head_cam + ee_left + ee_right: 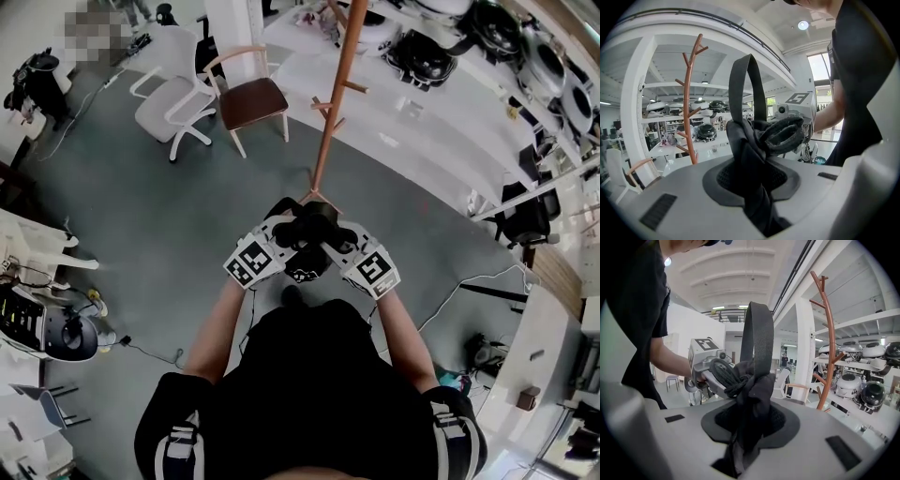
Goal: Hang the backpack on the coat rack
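Note:
I hold a black backpack [306, 232] between both grippers, in front of the person's chest. The left gripper [281, 238] is shut on a bunch of its fabric [751, 174]; the right gripper [334, 242] is shut on another bunch [749, 412]. The top carry loop [746, 89] stands upright above the jaws and also shows in the right gripper view [757, 333]. The brown wooden coat rack [332, 105] stands just beyond the backpack, with bare pegs [692, 101] [828, 341]. Each gripper view shows the other gripper: the right gripper [796, 112] and the left gripper [706, 363].
A wooden chair [251, 99] and a white office chair [174, 109] stand left of the rack. White shelves with helmets [424, 58] run behind it. More helmets lie at the left [47, 330]. A cable [469, 281] trails over the grey floor.

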`<state>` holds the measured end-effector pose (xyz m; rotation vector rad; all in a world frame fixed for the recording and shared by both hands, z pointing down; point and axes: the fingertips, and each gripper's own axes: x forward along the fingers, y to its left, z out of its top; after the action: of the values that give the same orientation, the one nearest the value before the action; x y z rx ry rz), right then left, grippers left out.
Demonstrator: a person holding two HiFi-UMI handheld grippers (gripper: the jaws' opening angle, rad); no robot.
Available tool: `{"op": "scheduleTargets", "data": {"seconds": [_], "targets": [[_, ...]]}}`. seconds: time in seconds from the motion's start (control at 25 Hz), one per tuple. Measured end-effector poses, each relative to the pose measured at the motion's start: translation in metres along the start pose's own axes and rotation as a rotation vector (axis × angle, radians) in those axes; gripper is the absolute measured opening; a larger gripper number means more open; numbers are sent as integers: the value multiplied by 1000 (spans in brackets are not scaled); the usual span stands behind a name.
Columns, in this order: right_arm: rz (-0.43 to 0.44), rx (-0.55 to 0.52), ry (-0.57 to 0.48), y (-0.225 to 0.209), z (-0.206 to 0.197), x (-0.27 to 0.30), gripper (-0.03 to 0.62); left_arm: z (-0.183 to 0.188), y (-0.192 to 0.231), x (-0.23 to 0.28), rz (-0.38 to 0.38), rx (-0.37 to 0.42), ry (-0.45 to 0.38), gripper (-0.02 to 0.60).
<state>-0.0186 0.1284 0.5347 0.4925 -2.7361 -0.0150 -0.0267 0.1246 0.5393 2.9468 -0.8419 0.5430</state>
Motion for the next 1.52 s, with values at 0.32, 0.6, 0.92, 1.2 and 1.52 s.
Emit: {"op": "scheduleTargets", "data": {"seconds": [0.32, 0.6, 0.92, 1.2, 1.52], "targets": [[4, 8, -3, -15, 2, 24, 110, -8, 28, 0, 7, -10, 21, 98], [17, 15, -19, -54, 3, 41, 109, -4, 64, 19, 20, -22, 39, 98], [36, 30, -6, -123, -4, 67, 109, -1, 125, 59, 36, -38, 52, 98], [66, 11, 1, -171, 4, 82, 110, 9, 168, 84, 60, -52, 46, 98], [91, 0, -2, -210, 8, 92, 110, 15, 199, 108, 81, -64, 53, 98]]}}
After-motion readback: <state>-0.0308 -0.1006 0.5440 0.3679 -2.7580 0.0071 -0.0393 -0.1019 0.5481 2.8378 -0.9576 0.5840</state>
